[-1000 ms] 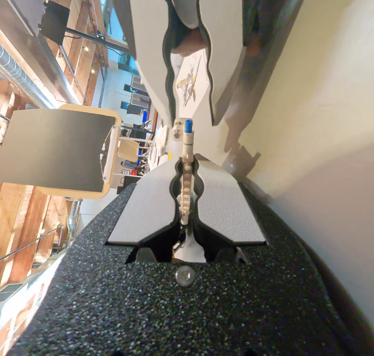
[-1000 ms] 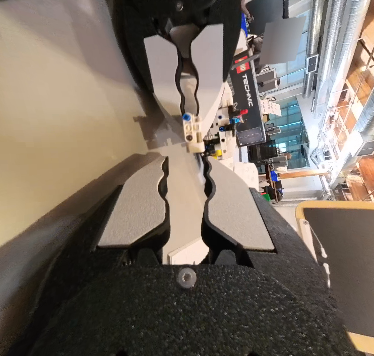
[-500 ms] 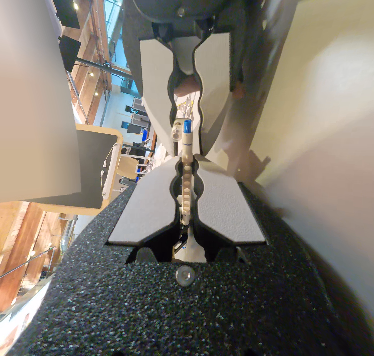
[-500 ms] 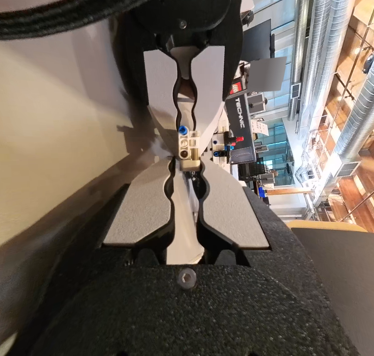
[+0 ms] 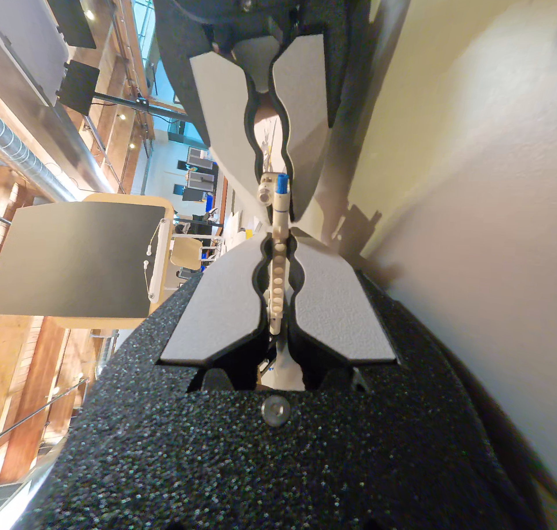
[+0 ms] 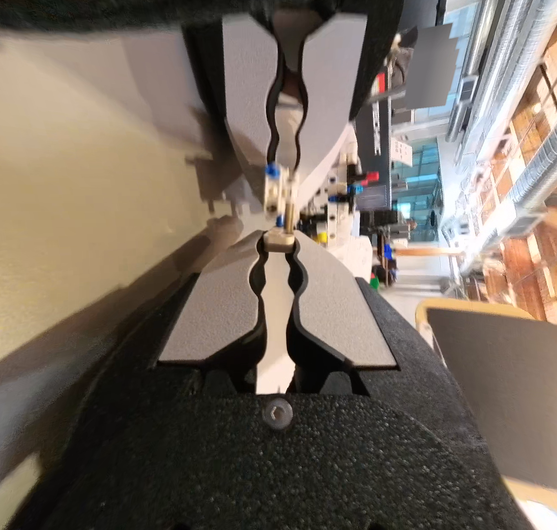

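— What is in the middle of the left wrist view?

— A long beige toy beam with a row of holes (image 5: 278,274). It stands in the centre of the frame, and the left gripper (image 5: 278,238) pinches it: both grey pads (image 5: 238,289) press on its sides. A blue pin (image 5: 281,182) sticks out at its upper end, and a small pale connector (image 5: 265,191) sits just beside the pin.

— And the other tool?

— In the right wrist view the right gripper (image 6: 277,242) is pressed on a small beige plate (image 6: 278,239) at its fingertips, in the centre of the frame. A brass-coloured rod (image 6: 290,217) rises from this plate to a pale block with blue pins (image 6: 275,190) (this part is blurred, so I cannot tell how they join). The two tools face each other, tip to tip.

— What is around them?

— A cream wall (image 5: 452,154) fills the right of the left view. At middle left there is a dark board with a pale wooden edge (image 5: 81,259). In the right view, a white model with blue and red pins (image 6: 346,190) stands at centre right.
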The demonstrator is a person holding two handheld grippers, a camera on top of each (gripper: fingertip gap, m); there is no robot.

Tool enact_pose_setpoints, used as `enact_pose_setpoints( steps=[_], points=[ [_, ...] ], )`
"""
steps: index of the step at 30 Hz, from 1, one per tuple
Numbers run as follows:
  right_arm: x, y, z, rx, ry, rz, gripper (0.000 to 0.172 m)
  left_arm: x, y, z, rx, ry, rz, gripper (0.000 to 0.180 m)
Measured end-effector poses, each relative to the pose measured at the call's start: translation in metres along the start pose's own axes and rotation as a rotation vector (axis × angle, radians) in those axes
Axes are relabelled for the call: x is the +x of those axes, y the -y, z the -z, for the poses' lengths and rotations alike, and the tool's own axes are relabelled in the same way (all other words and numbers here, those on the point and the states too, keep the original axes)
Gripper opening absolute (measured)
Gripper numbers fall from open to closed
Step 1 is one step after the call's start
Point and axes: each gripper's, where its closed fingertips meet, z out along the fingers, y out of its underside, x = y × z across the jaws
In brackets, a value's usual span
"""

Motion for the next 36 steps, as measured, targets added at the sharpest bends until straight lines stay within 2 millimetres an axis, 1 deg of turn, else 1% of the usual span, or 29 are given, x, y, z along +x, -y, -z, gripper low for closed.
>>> enact_pose_setpoints(
  steps=[2, 3, 4, 6, 8, 11, 17, 20, 24, 26, 29, 32, 34, 35, 36],
  points=[
    [0.004, -0.021, 0.004, -0.071, -0.022, -0.012, 0.012, -0.003, -0.014, 0.005, -0.043, 0.015, 0.004, 0.01],
    [0.004, -0.029, 0.009, -0.071, -0.022, -0.032, 0.012, -0.005, -0.019, 0.008, -0.057, 0.02, 0.02, 0.01],
    [0.006, -0.031, 0.012, -0.06, -0.027, -0.043, 0.012, -0.006, -0.02, 0.007, -0.063, 0.025, 0.027, 0.01],
    [0.005, -0.031, 0.012, -0.063, -0.025, -0.035, 0.012, -0.005, -0.018, 0.003, -0.065, 0.024, 0.011, 0.01],
    [0.004, -0.029, 0.01, -0.053, -0.014, -0.039, 0.012, -0.006, -0.019, 0.002, -0.067, 0.024, 0.035, 0.011],
    [0.007, -0.036, 0.01, -0.066, -0.014, -0.092, 0.012, -0.006, -0.022, 0.002, -0.069, 0.006, 0.068, 0.012],
    [0.004, -0.037, 0.009, -0.078, -0.005, -0.074, 0.012, -0.001, -0.027, 0.001, -0.093, -0.096, 0.082, 0.016],
    [0.005, -0.038, 0.009, -0.081, -0.006, -0.076, 0.012, 0.001, -0.028, 0.005, -0.095, -0.141, 0.063, 0.025],
    [0.005, -0.038, 0.01, -0.08, -0.007, -0.076, 0.012, 0.009, -0.032, 0.013, -0.131, -0.263, 0.101, 0.037],
    [0.006, -0.037, 0.011, -0.071, -0.003, -0.105, 0.012, 0.009, -0.034, 0.016, -0.167, -0.326, 0.167, 0.042],
    [0.008, -0.037, 0.012, -0.046, 0.015, -0.19, 0.012, 0.006, -0.035, 0.022, -0.218, -0.41, 0.281, 0.061],
    [0.012, -0.039, 0.015, -0.038, 0.014, -0.241, 0.012, 0.011, -0.034, 0.032, -0.26, -0.519, 0.383, 0.076],
    [0.012, -0.039, 0.016, -0.046, 0.005, -0.223, 0.012, 0.011, -0.043, 0.042, -0.333, -0.552, 0.375, 0.078],
    [0.012, -0.038, 0.016, -0.05, -0.001, -0.211, 0.012, 0.006, -0.046, 0.048, -0.358, -0.539, 0.365, 0.077],
    [0.012, -0.037, 0.017, -0.054, -0.01, -0.199, 0.012, -0.005, -0.047, 0.049, -0.36, -0.48, 0.388, 0.074]
  ],
)
